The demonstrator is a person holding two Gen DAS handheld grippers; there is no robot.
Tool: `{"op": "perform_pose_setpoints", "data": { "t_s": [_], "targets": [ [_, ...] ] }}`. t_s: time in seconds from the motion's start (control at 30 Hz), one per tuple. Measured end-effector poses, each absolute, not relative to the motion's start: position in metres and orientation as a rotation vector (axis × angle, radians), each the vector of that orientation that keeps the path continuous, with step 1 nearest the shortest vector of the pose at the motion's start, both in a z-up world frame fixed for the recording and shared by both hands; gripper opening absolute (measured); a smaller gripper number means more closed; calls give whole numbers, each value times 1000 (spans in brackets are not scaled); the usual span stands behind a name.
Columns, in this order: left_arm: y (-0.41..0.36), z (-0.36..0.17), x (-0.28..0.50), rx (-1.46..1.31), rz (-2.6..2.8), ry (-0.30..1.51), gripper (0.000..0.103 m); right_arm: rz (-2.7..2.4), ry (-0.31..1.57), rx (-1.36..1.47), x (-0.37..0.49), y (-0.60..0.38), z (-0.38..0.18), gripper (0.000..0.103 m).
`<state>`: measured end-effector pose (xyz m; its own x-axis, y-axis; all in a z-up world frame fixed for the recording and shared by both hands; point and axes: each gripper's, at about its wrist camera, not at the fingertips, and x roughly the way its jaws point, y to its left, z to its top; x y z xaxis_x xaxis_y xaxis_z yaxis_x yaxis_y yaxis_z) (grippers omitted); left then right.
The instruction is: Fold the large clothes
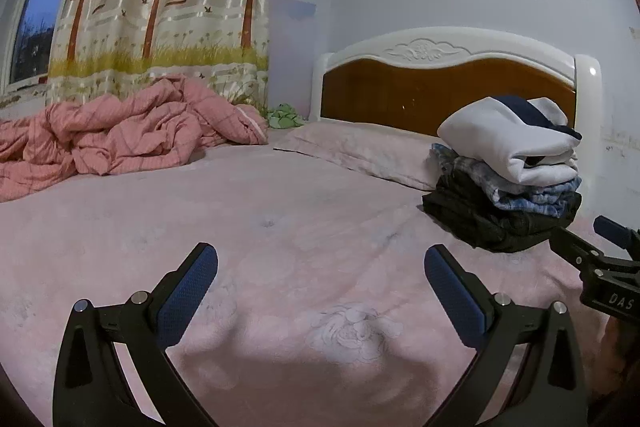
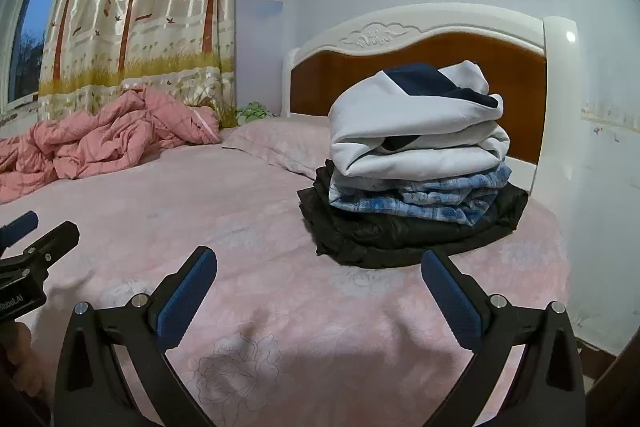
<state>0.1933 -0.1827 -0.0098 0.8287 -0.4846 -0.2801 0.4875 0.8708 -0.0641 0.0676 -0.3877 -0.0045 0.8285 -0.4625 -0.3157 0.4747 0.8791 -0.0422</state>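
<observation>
1. While both tools hover above the pink bedsheet (image 1: 280, 227), the left gripper (image 1: 320, 291) is spread wide, empty.
2. Right gripper (image 2: 318, 287): likewise agape, empty.
3. Folded clothes stack (image 2: 416, 163) sits rightward, near the headboard (image 2: 420, 27).

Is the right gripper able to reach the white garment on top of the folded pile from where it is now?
Probably yes. The right gripper is open and points toward the pile, with only bare pink bedsheet between them. The white garment lies on top, uncovered. The left gripper is off to the side.
</observation>
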Motion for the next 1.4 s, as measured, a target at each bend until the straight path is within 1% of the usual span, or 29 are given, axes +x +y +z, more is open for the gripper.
{"op": "perform_pose_setpoints", "data": {
  "t_s": [1.4],
  "targets": [
    [-183, -10, 187, 50, -491, 271, 103, -480, 339, 3, 76, -391, -7, 103]
  ]
}}
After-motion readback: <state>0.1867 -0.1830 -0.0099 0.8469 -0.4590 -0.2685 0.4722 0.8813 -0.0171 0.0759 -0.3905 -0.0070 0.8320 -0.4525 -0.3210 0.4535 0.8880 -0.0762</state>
